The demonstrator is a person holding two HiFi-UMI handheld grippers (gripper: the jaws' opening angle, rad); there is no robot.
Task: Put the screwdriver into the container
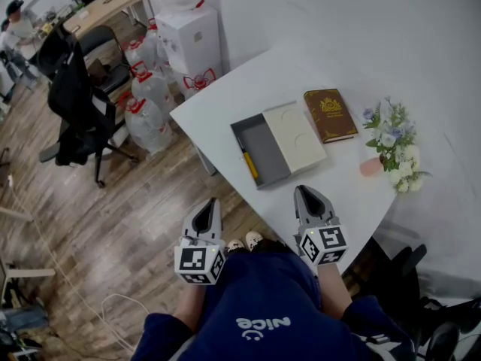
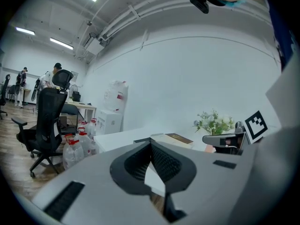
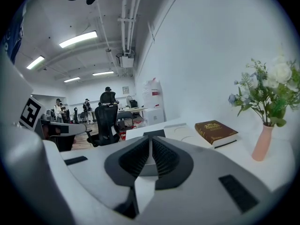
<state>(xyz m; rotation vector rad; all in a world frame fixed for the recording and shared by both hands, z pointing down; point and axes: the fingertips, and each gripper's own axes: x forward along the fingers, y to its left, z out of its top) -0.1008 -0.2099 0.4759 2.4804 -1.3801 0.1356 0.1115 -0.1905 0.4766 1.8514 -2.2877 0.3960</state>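
A white rectangular bench (image 1: 225,100) stands against a white wall in an open office and carries everything the job concerns. Near its front edge lies a shallow grey rectangular container (image 1: 264,147), its flat white sliding lid (image 1: 297,135) pushed to the right so that the left part of the tray is exposed. Just beside the lid lies a brown hardback book with a gold emblem (image 1: 329,114), and farther right stands a bunch of white and blue artificial flowers (image 1: 392,143) in a small pink vase (image 1: 370,166). The left tool (image 1: 209,205) and the right tool (image 1: 304,192) hover close to the person's body, well apart from the container, each with its ribbed jaws brought together at the tips and nothing between them. The slim yellow-handled screwdriver (image 1: 249,165) already lies inside the open part of the container, along its left wall, so the task appears complete. It looks light and stiff, likely to roll on its round body and to slip if pinched at the thin shaft. Should it need moving, the thicker yellow handle, taken across its width near the middle, seems the surest hold.
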